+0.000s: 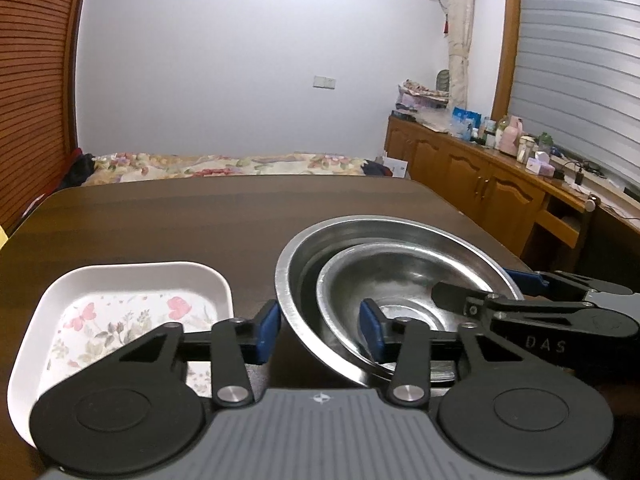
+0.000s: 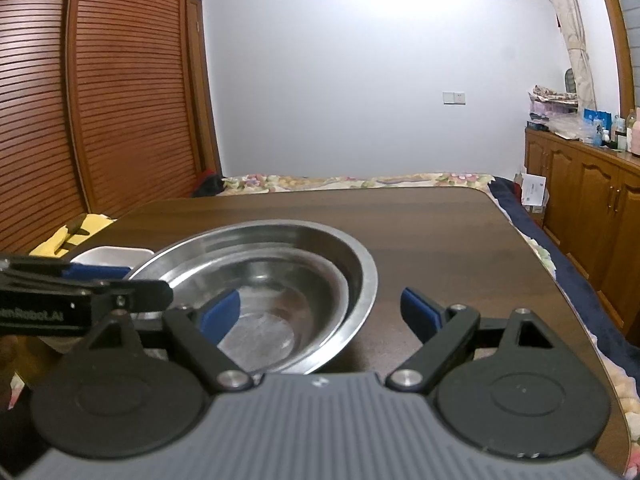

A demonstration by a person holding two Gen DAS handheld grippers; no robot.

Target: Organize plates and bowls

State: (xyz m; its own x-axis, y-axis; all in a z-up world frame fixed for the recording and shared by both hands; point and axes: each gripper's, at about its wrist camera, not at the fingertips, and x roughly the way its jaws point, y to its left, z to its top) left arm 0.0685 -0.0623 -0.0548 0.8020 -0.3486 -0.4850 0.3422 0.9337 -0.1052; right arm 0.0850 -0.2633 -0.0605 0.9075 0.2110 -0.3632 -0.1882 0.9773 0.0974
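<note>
I see two steel bowls nested on the dark table (image 1: 160, 220): the small bowl (image 1: 400, 292) sits tilted inside the big bowl (image 1: 292, 264). My left gripper (image 1: 320, 328) straddles the big bowl's near-left rim, one pad outside, one inside; I cannot tell whether the pads press on it. My right gripper (image 2: 320, 316) stands wide across the right rim (image 2: 368, 280), pads clear of the metal. A white flowered tray (image 1: 132, 280) lies just left of the bowls.
</note>
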